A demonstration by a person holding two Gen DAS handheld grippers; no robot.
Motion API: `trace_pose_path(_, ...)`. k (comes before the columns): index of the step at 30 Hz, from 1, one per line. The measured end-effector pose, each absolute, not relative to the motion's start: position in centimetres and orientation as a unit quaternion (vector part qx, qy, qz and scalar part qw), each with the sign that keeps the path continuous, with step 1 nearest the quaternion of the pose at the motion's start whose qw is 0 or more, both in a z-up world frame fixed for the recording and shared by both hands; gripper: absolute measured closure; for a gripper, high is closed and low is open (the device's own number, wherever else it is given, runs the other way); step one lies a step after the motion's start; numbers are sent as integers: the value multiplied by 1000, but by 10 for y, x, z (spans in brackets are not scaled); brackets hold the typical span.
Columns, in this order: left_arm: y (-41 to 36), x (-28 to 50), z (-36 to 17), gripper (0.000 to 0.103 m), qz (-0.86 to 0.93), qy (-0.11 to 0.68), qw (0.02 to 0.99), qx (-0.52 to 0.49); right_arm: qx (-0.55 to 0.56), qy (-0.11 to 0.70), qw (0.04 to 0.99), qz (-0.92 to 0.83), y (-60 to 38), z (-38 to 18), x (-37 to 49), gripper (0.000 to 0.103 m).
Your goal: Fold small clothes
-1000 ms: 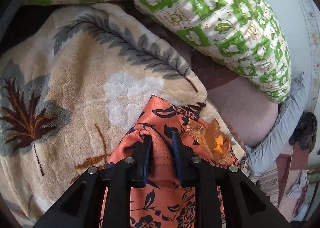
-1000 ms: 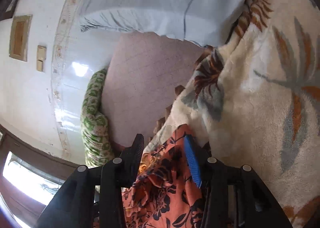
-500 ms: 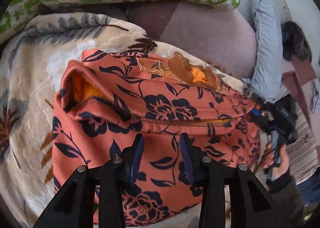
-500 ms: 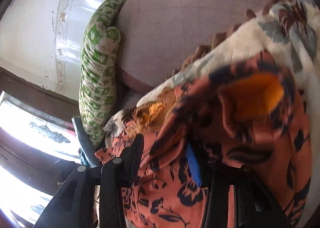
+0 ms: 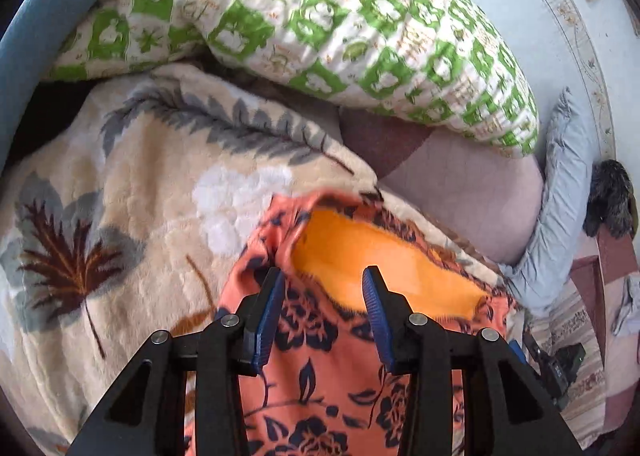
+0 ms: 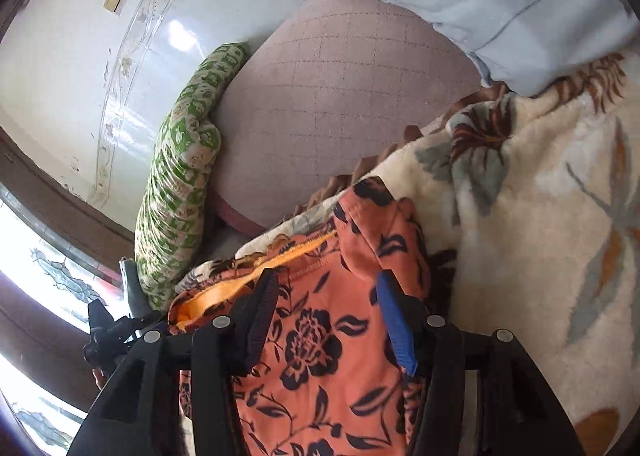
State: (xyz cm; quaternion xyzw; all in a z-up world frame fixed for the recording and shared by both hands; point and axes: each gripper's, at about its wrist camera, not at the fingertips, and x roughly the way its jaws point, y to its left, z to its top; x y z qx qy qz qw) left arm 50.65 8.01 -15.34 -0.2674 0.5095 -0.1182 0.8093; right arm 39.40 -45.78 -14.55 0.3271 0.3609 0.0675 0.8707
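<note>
No readable writing. Left gripper [image 5: 324, 284] and right gripper [image 6: 326, 288], jaws just opening, hold nothing above the garment [image 5: 320, 388].

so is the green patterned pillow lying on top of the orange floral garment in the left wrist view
No. The green patterned pillow lies further back beyond the cream leaf-print blanket, well apart from the orange floral garment spread in front.

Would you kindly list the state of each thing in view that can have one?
Left hand-held gripper: open, jaws just been opening, above the garment.
Right hand-held gripper: open, jaws just been opening, garment below.
Orange floral garment: released, partly folded, orange lining exposed.
Leaf-print blanket: spread under the garment.
</note>
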Motion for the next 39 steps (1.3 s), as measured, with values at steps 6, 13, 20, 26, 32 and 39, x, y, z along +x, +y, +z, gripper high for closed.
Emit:
trace_pose_path(6,4,475,-170,59,-209,555,787,-168,385,342,854,80,-459,-153,388,48)
trace_pose_path(13,-57,530,-172,59,-147,554,815,-79,360,378,847,97,-432,-162,422,48)
trace_pose_path(20,-3,585,-164,65,-32,531,821,-207,350,382,851,87,-435,-166,417,48)
trace_pose_path(26,77,508,-188,60,-69,547,796,-249,332,365,867,75,-449,-154,371,42)
trace_pose_path(32,128,402,-201,54,-109,530,765,-348,367,364,855,39,-456,-170,314,40)
trace_pose_path(39,124,341,-235,48,-116,538,720,-423,431,362,826,27,-448,-192,265,32)
